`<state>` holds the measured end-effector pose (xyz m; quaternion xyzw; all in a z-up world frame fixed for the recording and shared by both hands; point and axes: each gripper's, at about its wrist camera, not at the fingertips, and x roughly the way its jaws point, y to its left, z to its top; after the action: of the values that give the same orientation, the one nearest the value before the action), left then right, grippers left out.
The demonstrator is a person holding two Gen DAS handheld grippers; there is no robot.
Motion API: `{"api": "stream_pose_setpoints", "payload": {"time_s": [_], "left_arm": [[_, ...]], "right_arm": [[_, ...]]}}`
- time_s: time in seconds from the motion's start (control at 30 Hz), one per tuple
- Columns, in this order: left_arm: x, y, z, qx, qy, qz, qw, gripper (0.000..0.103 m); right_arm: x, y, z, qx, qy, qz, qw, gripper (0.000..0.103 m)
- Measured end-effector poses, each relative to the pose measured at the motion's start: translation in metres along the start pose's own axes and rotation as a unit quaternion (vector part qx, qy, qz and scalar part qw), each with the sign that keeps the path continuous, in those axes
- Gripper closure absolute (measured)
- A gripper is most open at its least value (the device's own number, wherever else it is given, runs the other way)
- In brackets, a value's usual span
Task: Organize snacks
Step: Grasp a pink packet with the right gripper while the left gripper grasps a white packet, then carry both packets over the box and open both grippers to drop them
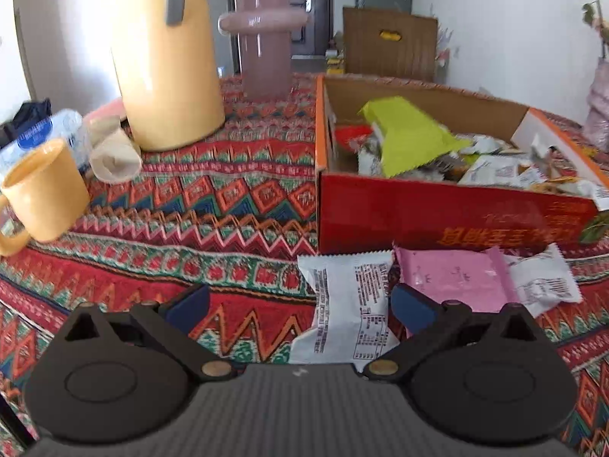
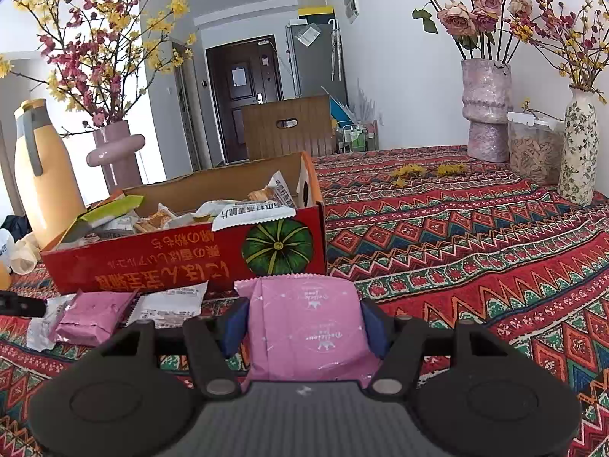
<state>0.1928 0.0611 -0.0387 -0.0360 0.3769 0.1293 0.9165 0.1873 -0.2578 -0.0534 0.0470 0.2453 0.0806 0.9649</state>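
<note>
Right tongs (image 2: 304, 327) clamped on a pink snack packet (image 2: 310, 327), blue pads pressed to its two sides, packet held just in front of the red cardboard box (image 2: 182, 259) and not yet over its rim. Left tongs (image 1: 300, 304) apart, nothing between the pads; a white snack packet (image 1: 344, 308) lies on the patterned surface (image 1: 190, 205) just ahead of them.

Risks as we judge them: the grip is on a soft, puffy wrapper, so it could slip or twist out on the lift. The box is already heaped, with one wrapper draped over the near wall; a careless drop could land on the rim and slide back out. The left tongs point between two packets that overlap, so closing there may catch both or neither.

View differences: the left wrist view shows the yellow-green packet (image 1: 411, 133) inside the box, a second pink packet (image 1: 453, 278) and the yellow mug (image 1: 45, 190) nearby. The right wrist view alone shows the held packet, the pumpkin print on the box front, and the far vases.
</note>
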Motion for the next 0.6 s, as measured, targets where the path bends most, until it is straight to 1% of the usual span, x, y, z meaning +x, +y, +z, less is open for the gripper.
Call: {"api": "stream_pose_setpoints", "payload": {"time_s": [0.13,0.23,0.37,0.47,0.53,0.57,0.6], "left_arm": [[0.014,0.003,-0.006,-0.012,0.004,0.008,0.9999,0.000],[0.015,0.005,-0.008,-0.014,0.000,0.001,0.9999,0.000],[0.014,0.003,-0.009,-0.009,-0.006,-0.004,0.9999,0.005],[0.011,0.001,-0.010,0.000,-0.014,-0.013,0.9998,0.017],[0.007,-0.001,-0.011,0.004,-0.021,-0.019,0.9996,0.033],[0.006,-0.002,-0.011,0.006,-0.025,-0.023,0.9994,0.039],[0.004,-0.003,-0.012,0.008,-0.028,-0.024,0.9993,0.051]], "right_arm": [[0.000,-0.001,0.000,0.001,-0.001,0.004,1.000,0.042],[-0.001,-0.001,0.000,0.001,-0.002,0.007,1.000,0.042],[-0.002,-0.001,-0.001,0.001,-0.004,0.009,1.000,0.042],[-0.002,-0.001,-0.001,0.002,-0.005,0.009,1.000,0.042],[-0.002,-0.001,-0.001,0.001,-0.004,0.009,1.000,0.042],[-0.002,-0.001,-0.001,0.001,-0.004,0.009,1.000,0.042],[-0.002,-0.001,-0.001,0.002,-0.005,0.009,1.000,0.042]]}}
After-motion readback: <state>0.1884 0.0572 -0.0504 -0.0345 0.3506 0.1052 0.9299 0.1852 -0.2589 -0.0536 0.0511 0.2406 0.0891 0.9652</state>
